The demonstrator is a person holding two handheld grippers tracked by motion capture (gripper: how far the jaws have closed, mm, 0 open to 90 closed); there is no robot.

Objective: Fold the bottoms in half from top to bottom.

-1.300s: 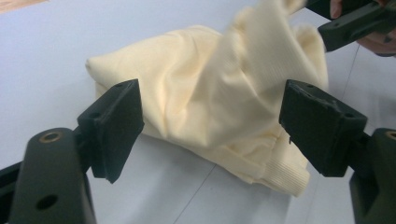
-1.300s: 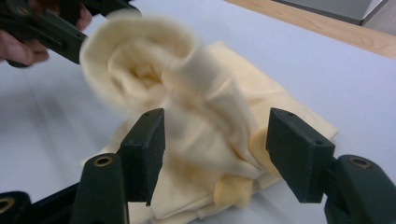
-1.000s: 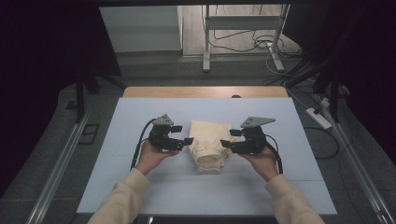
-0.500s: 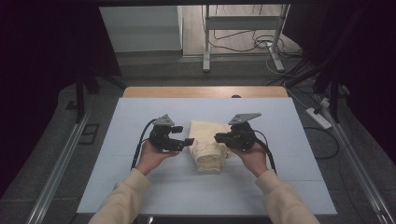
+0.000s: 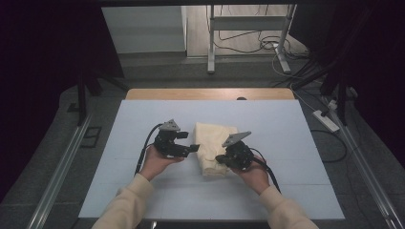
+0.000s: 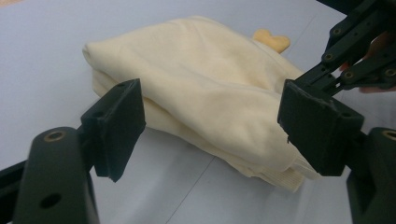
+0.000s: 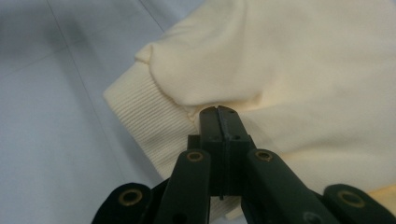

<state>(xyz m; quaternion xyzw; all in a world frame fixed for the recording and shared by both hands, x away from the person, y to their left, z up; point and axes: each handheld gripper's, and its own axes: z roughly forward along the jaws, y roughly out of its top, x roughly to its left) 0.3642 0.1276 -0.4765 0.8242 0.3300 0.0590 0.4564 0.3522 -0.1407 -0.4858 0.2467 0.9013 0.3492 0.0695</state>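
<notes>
Folded cream-yellow knit garment [image 5: 216, 148] lying mid-table on the pale blue table mat [image 5: 143, 114], ribbed hem toward the person. Left gripper [image 6: 212, 126] hovering at the garment's left edge, jaws spread wide, gripping nothing. Right gripper [image 7: 218, 114] down on the near right corner, jaws just closing, pressed together; cloth pinched or not, cannot tell.

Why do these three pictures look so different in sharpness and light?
High view: the pale blue table is evenly lit while the room around it sinks into darkness. Left gripper view: the folded cream garment is fairly sharp, but the near black jaws are soft, and its open left gripper frames the cloth. Right gripper view: the ribbed cuff is crisp, the table behind blurred.
</notes>
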